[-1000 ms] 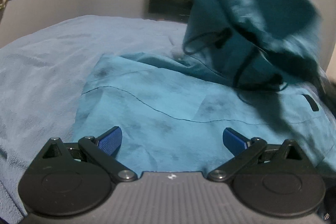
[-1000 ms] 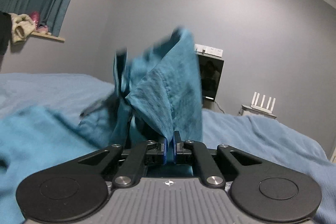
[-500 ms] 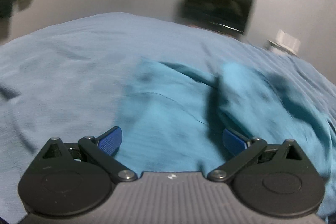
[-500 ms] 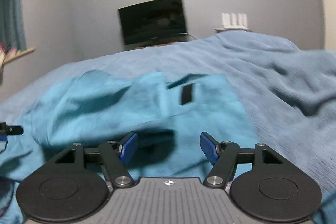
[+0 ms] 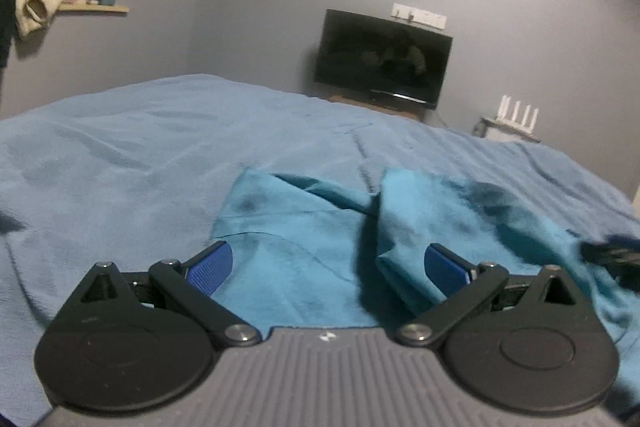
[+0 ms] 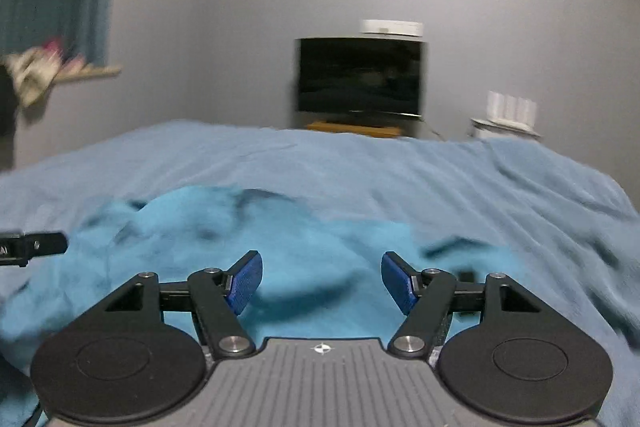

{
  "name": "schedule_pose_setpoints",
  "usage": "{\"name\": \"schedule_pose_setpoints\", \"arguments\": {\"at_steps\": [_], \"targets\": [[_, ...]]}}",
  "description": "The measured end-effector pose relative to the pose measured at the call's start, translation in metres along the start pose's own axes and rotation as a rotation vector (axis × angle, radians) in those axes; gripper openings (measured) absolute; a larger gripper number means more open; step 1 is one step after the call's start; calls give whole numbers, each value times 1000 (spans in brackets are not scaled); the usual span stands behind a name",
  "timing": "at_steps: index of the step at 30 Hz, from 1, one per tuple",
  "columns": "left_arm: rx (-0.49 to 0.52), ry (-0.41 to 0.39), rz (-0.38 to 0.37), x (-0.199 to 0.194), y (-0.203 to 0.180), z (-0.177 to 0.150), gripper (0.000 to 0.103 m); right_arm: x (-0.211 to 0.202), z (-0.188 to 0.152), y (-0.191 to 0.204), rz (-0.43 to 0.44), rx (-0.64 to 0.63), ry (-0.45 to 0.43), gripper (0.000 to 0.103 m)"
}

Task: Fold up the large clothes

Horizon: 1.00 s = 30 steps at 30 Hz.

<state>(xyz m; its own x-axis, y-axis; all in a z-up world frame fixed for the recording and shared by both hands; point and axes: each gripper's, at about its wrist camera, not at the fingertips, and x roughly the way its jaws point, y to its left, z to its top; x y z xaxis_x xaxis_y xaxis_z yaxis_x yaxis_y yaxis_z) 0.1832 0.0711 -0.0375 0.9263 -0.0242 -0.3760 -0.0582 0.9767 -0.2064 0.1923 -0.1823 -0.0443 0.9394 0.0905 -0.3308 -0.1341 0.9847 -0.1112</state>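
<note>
On the light-blue blanketed bed (image 5: 140, 155), my left gripper (image 5: 326, 265) and right gripper (image 6: 322, 281) hover, jaws apart, over the crumpled teal cloth garment (image 5: 304, 247).

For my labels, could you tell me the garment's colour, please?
The garment is turquoise-teal; the left wrist view shows it best.

Teal garment (image 5: 304, 259) w/ dark smudges, blue blanket (image 5: 120, 155).

The garment (image 5: 304, 251) is teal-blue cloth, lying on the bed (image 5: 120, 155) in a loosely folded heap. Its left part lies flat with a thin dark seam line across it; on the right a flap is folded over, with a raised, creased edge and rumpled folds beyond.
</note>
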Motion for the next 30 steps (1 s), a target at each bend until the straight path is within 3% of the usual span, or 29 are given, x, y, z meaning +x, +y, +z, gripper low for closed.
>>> {"name": "schedule_pose_setpoints", "arguments": {"at_steps": [3,7,10,13,18,21,23,29,30], "targets": [[-10,19,-39,2,-4,0,103,27,-3,18,47,-9,68,63],[24,50,-42,11,-9,-4,103,57,-34,36,135,-8,227,64],[56,66,-52,15,-15,-8,103,52,-48,40,174,-47,223,64],[96,76,-69,19,-21,-13,103,29,-43,21,191,27,186,62],[206,136,-46,31,-34,-31,103,2,-44,-25,40,149,85,64],[320,192,14,43,-39,-52,103,15,-55,-45,-37,198,163,63],[380,211,31,51,-42,-65,103,30,-70,-51,-27,204,241,64],[362,195,18,48,-37,-71,103,29,-76,-43,-37,122,222,66],[358,192,18,47,-36,-72,103,23,-73,-43,-22,124,227,74]]}}
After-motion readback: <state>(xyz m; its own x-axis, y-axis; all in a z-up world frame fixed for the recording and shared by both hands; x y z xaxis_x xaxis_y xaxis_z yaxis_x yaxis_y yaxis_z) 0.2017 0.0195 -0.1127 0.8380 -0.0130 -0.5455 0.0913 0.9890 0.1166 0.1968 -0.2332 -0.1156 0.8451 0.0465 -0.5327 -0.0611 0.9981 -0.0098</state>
